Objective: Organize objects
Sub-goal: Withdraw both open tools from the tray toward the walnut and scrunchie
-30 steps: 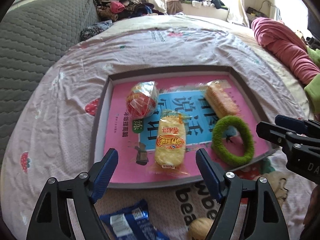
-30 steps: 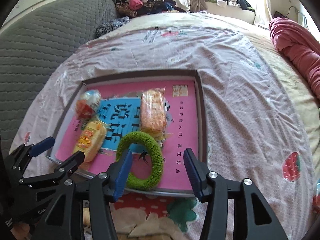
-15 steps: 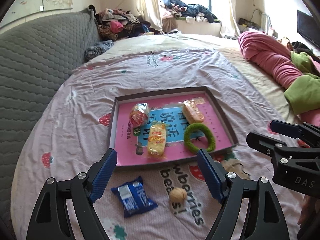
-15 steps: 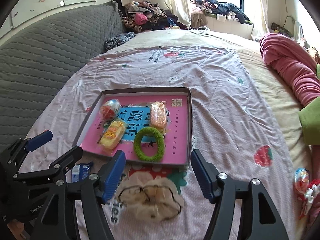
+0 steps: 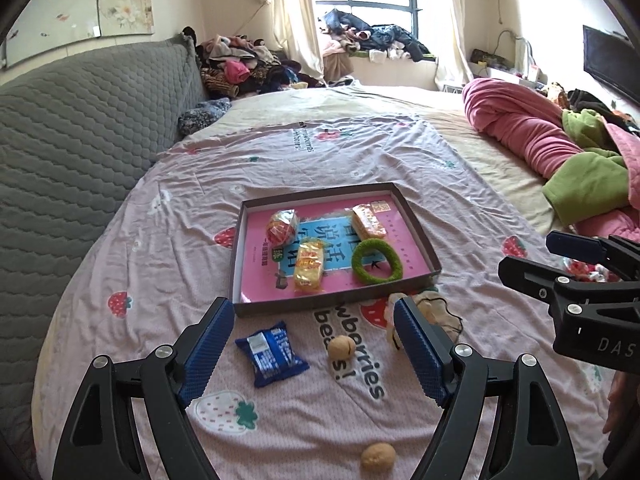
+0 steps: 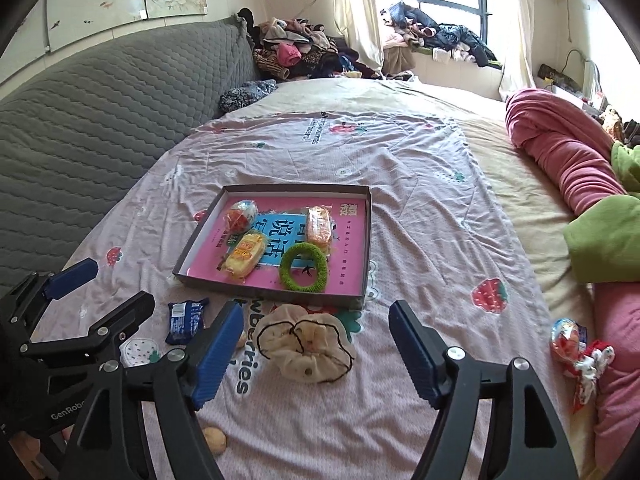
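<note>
**Loose items near tray: handling notes**

Left tongs (image 5: 314, 344) and right tongs (image 6: 316, 350) both gape wide, empty, above the bed. Scrunchie (image 6: 306, 342) lies just near of the tray (image 6: 276, 294): judged soft, light; pinch a fold. Blue packet (image 5: 271, 353), left: crinkly, slippery; grip across its middle.

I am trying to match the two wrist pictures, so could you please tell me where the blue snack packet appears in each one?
Left wrist view: the blue snack packet lies low and centre-left on the bedsheet, just below the tray's near edge, beside the left finger.
Right wrist view: the packet lies at lower left, below the tray's near-left corner.
Shared landmark: the green ring inside the tray.
</note>
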